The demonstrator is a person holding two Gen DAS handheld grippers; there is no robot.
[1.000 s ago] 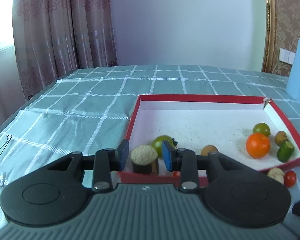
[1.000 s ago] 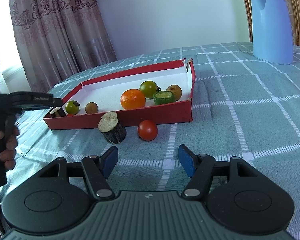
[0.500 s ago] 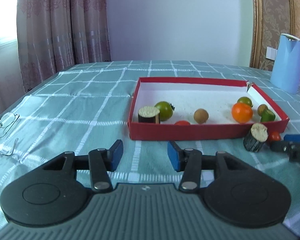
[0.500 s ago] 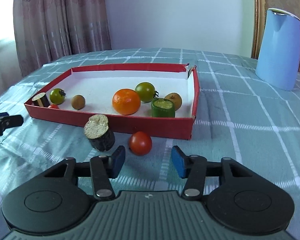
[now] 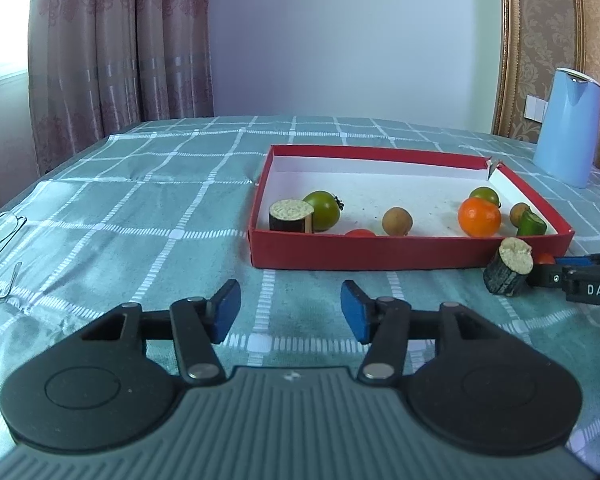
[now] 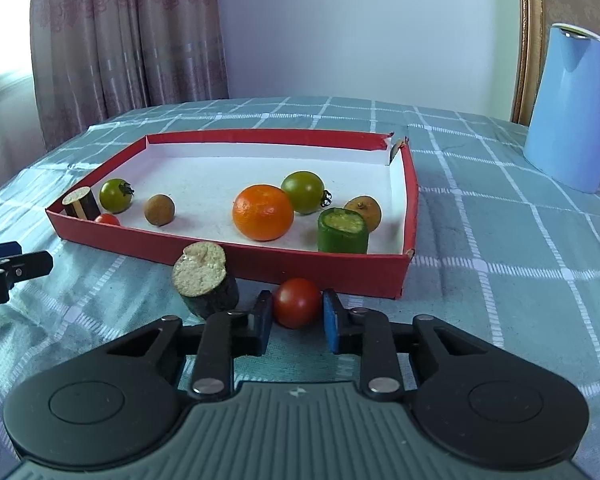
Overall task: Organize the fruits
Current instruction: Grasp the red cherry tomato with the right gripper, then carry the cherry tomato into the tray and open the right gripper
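A small red tomato [image 6: 297,300] lies on the checked cloth just in front of the red box [image 6: 236,254]. My right gripper [image 6: 296,314] is shut on it, a blue pad pressing each side. A dark cut stub [image 6: 206,284] leans against the tomato's left side. Inside the box are an orange [image 6: 263,212], two green tomatoes [image 6: 303,192], a green cut piece [image 6: 343,232], brown round fruits [image 6: 159,209] and another dark stub [image 5: 291,216]. My left gripper [image 5: 290,312] hovers over the cloth short of the box's near wall [image 5: 364,256], its jaws opening with nothing between them.
A blue jug [image 6: 572,112] stands on the table to the right behind the box. A pair of glasses [image 5: 0,232] lies on the cloth at the far left. Curtains and a wall close off the back.
My left gripper let go of the dark stub in the box's near left corner, drew back and widened. My right gripper moved up to the red tomato and closed on it.
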